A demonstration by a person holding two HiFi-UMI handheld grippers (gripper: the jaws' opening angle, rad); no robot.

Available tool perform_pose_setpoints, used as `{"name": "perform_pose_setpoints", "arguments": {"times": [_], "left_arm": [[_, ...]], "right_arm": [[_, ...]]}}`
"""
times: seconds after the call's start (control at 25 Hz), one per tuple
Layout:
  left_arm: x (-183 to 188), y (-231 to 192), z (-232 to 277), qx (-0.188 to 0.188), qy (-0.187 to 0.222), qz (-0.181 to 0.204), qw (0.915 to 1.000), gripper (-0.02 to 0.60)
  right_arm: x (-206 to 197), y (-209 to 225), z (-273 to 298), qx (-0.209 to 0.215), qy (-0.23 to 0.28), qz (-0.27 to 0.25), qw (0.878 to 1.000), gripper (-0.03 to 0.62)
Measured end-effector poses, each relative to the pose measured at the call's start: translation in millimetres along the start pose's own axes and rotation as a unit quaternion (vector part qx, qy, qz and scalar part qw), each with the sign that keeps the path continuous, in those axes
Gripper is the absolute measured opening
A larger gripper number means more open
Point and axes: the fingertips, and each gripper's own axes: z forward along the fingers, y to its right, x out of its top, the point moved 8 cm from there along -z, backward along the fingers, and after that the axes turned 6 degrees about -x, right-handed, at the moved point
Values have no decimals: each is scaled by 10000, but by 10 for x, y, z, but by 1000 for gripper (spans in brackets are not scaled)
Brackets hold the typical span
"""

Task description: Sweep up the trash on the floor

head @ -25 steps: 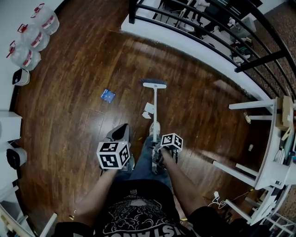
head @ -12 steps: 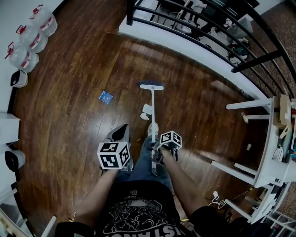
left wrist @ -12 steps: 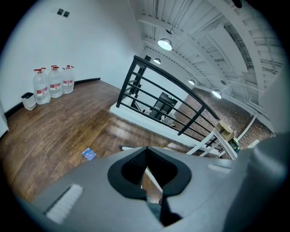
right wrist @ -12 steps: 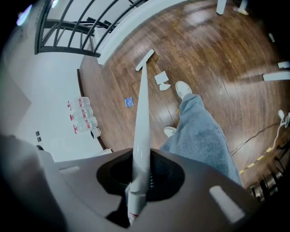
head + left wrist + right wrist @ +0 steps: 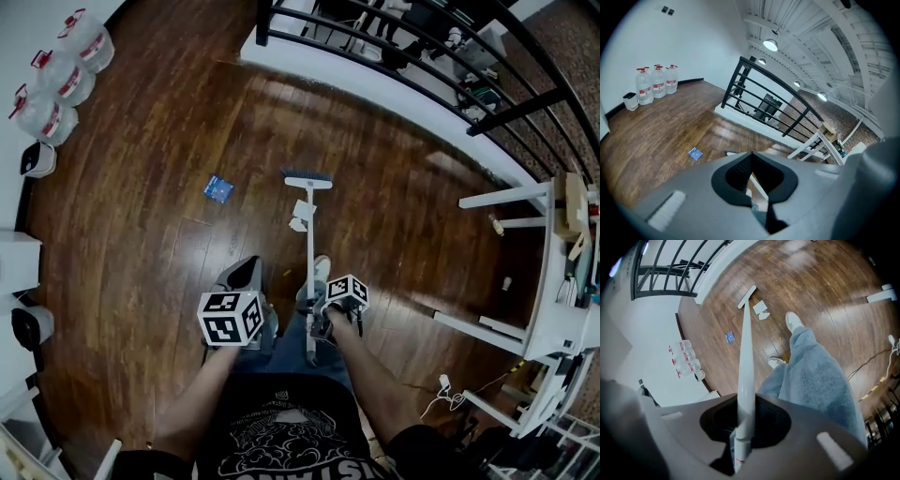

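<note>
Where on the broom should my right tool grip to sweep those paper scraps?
Grip the upper end of the broom handle, jaws closing across it from the person's side, as the right tool has it. The handle is a thin rod and the head rests beyond the paper scraps, so a high grip likely gives the longest pull.

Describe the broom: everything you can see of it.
The broom has a long, straight white handle, plastic-looking, and a narrow head: a white bar with dark bristles. The head rests on the wooden floor, and the handle slants back toward the person. White paper scraps lie beside the handle near the head. The right gripper is shut on the handle's upper end.
</note>
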Motion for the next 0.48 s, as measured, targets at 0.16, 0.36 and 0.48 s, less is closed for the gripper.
{"name": "perform_pose_setpoints", "arguments": {"times": [0.16, 0.36, 0.48], "left_arm": [[-113, 82, -21, -49, -79, -59, 9999, 5], [-258, 275, 56, -184, -153, -79, 9997, 5], [-352, 408, 66, -227, -143, -72, 9996, 5]], "right_arm": [[-222, 129, -51, 4, -103, 36, 9999, 38], [-531, 366, -122, -71, -244, -40, 9997, 38], [-701, 528, -168, -89, -320, -131, 9994, 38]]}}
